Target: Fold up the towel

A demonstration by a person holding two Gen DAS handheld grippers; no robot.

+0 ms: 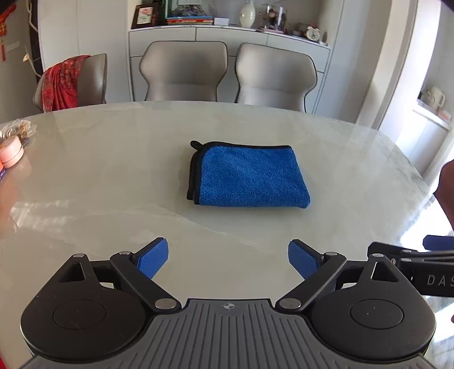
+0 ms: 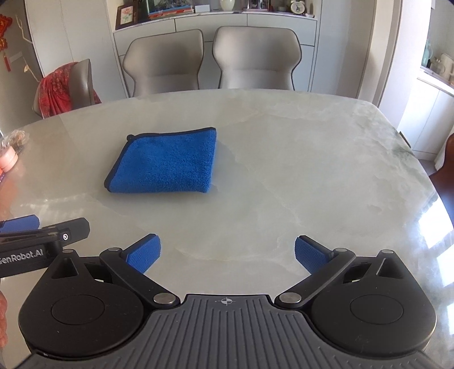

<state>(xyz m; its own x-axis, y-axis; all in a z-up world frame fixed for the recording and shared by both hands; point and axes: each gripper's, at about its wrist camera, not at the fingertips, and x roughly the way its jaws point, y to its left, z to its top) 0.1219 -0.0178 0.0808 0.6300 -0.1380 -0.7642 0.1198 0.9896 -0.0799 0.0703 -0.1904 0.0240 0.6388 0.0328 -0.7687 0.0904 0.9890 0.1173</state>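
A blue towel [image 1: 249, 177] with black trim lies folded into a small rectangle on the pale marble table [image 1: 113, 176], its hanging loop at the far left corner. My left gripper [image 1: 228, 257] hovers well short of it, jaws wide open with nothing between the blue pads. In the right wrist view the same towel [image 2: 164, 163] sits ahead and to the left, apart from my right gripper [image 2: 228, 252], which is also open and empty. Each gripper shows at the edge of the other's view.
Two grey chairs [image 1: 227, 73] stand at the table's far side, and a third with a red cloth [image 1: 62, 82] at the left. A pink round tin [image 1: 12, 150] and small clutter sit at the table's left edge. A cabinet [image 2: 215, 20] with ornaments stands behind.
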